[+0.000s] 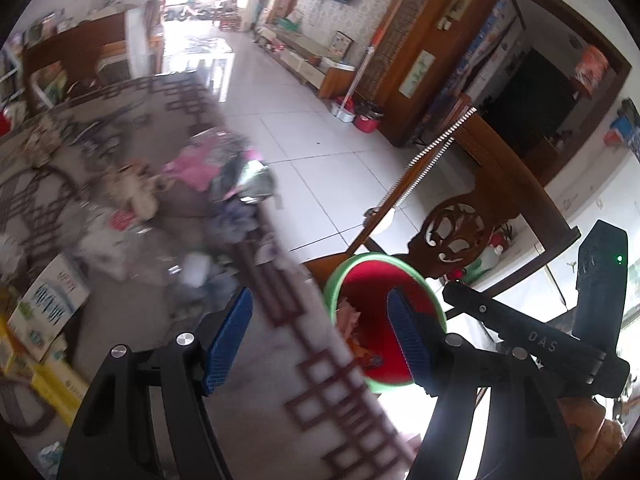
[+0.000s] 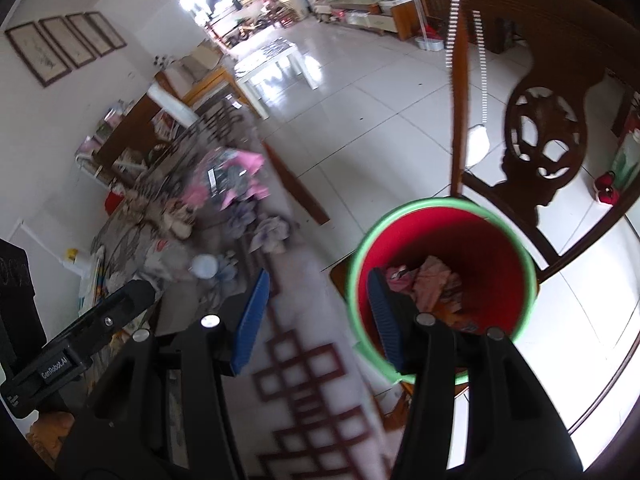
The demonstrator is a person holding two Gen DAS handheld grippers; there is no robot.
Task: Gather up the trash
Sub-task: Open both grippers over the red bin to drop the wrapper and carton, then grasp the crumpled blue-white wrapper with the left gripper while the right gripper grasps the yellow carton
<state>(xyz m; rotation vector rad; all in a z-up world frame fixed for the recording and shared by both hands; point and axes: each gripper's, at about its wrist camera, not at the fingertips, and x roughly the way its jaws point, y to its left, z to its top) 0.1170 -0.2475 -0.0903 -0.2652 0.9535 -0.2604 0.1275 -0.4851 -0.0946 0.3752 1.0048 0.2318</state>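
While both grippers hang over the table [image 2: 316,364] edge, its cloth spreads widest: pale and smooth-looking, printed with dark red open rectangles along the border, blurred in both views. Beyond it lies a glossy white tiled floor [image 2: 360,128]. A dark wooden chair [image 2: 544,152] with a carved, pierced back stands beside the table, and on its seat sits the bin [image 2: 532,280], round, red inside with a green rim. Crumpled trash [image 2: 432,284] lies at its bottom: pinkish, wrinkled paper or wrappers, with some orange scraps; the bin is well short of full. On the table farther back, a loose heap of clutter [image 1: 224,176] shows pink, grey and lilac crumpled pieces, too blurred to name, and near the left edge a white printed carton [image 1: 48,304] lies flat.

The left gripper [image 1: 320,336] stands well apart at the jaws, black arms ending in blue ribbed pads [image 1: 228,340], with nothing between them; one pad is over the cloth, the other over the bin's mouth. The right gripper [image 2: 316,316] is parted more narrowly, likewise empty, its pads [image 2: 252,316] straddling the table edge and the bin rim.
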